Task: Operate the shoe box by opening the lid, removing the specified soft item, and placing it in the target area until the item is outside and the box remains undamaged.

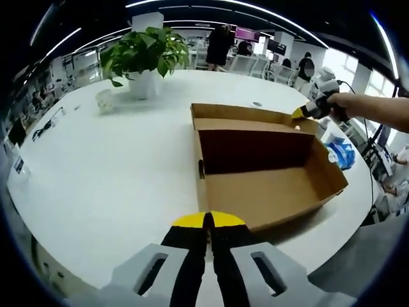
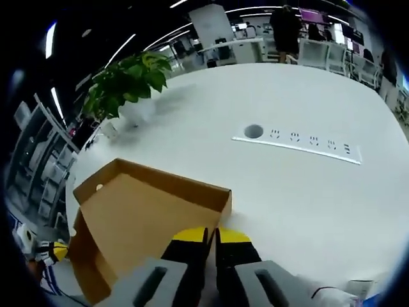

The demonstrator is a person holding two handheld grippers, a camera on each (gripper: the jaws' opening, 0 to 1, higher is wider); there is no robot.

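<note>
Here, from my left gripper view, the brown cardboard shoe box (image 1: 265,167) lies open on the round white table (image 1: 115,166), its dark interior facing me. My left gripper (image 1: 208,221) hovers just short of the box, its yellow-tipped jaws pressed together on nothing. My right gripper (image 1: 300,113) meets the raised lid's far corner; in the right gripper view its jaws (image 2: 211,235) look nearly together at the lid's edge (image 2: 185,181), though I cannot tell whether they pinch it. A potted green plant (image 1: 144,52) stands beyond.
</note>
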